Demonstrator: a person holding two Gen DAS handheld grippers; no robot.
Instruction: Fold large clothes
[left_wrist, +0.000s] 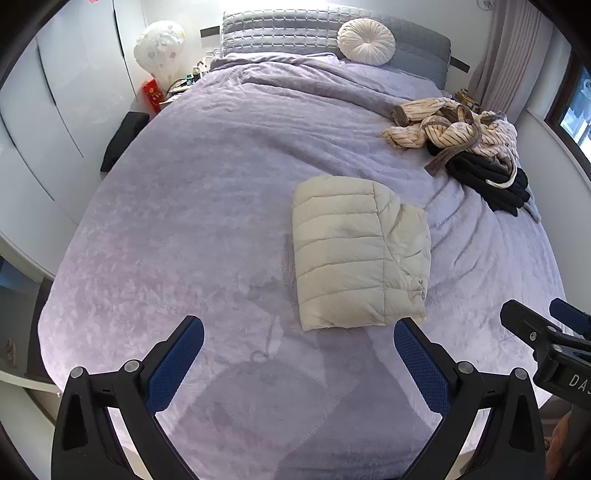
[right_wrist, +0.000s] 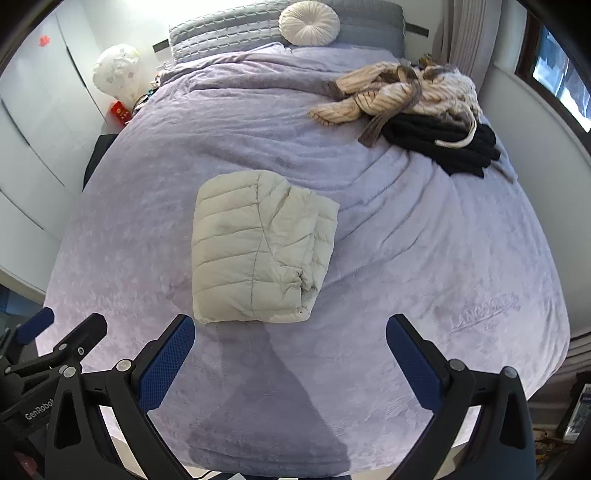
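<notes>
A cream quilted puffer jacket (left_wrist: 354, 254) lies folded into a compact rectangle on the lilac bed cover (left_wrist: 184, 221); it also shows in the right wrist view (right_wrist: 258, 247). My left gripper (left_wrist: 297, 354) is open and empty, held above the bed just short of the jacket's near edge. My right gripper (right_wrist: 290, 350) is open and empty too, near the jacket's near right corner. The right gripper also shows at the right edge of the left wrist view (left_wrist: 546, 332); the left gripper shows at the left edge of the right wrist view (right_wrist: 62, 339).
A heap of unfolded clothes, a striped cream garment (left_wrist: 443, 129) over black ones (left_wrist: 491, 181), lies at the bed's far right (right_wrist: 406, 96). A round white cushion (left_wrist: 365, 40) and grey pillows sit at the headboard. White wardrobe doors (left_wrist: 55, 110) line the left side.
</notes>
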